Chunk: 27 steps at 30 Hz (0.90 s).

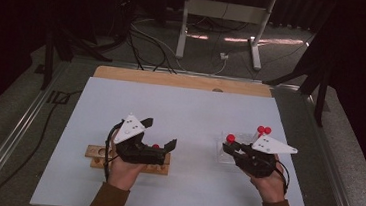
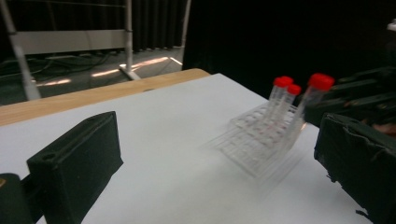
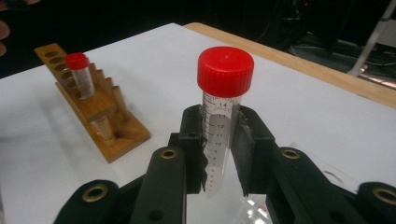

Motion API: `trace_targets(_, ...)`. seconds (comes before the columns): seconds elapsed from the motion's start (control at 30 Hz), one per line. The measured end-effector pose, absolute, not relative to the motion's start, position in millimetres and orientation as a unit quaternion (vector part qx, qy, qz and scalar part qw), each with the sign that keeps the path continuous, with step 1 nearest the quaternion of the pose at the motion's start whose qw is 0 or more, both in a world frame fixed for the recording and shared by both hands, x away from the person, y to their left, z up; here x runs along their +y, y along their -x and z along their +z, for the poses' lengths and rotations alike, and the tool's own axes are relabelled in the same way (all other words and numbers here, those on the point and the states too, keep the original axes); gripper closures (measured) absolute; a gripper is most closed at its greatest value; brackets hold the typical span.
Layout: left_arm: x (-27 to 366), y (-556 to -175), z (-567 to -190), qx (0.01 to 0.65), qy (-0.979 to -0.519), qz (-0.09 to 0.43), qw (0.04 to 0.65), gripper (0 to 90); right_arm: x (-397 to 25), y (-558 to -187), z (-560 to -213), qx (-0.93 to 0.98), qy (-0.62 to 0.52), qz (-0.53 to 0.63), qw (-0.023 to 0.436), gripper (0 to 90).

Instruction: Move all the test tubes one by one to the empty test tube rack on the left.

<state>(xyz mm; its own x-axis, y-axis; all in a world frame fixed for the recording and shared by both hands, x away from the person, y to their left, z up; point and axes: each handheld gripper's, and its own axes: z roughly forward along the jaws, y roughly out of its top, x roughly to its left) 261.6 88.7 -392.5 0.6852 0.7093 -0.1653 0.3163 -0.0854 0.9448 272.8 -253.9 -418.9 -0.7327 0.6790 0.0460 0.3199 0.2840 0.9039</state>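
Now, red-capped tube pinched above the clear rack.
Right gripper (image 3: 219, 154) clamps the graduated tube (image 3: 220, 135) upright over the clear rack (image 2: 254, 144); left gripper (image 2: 219, 154) gapes released over the wooden rack (image 1: 97, 151).

The tube (image 3: 219, 135) in the black right gripper (image 3: 219, 154) is clear with dark printed marks and a bright red cap. The wooden rack (image 3: 93, 109) is honey-brown; its tube (image 3: 80, 74) is red-capped too. The table (image 1: 185, 108) is pale blue-white, the plastic rack (image 2: 259, 140) see-through.
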Motion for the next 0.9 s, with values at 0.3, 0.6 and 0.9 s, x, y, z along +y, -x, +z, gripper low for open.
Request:
trace_targets(0.3, 52.5, -265.9, -391.2, 0.340, -0.726, 0.155, 0.577, 1.3, -237.2, -271.1, -422.2, 0.793, -0.308, 0.500, 0.161, 74.1)
trace_targets(0.6, 20.7, -266.3, -392.0, 0.327, -0.736, 0.144, 0.575, 4.4, -226.5, -270.3, -426.0, 0.799, -0.302, 0.500, 0.145, 74.1)
trace_targets(0.9, -5.6, -268.6, -399.5, 0.307, -0.759, 0.135, 0.558, 44.5, -222.2, -270.3, -428.0, 0.801, -0.297, 0.502, 0.136, 74.1)
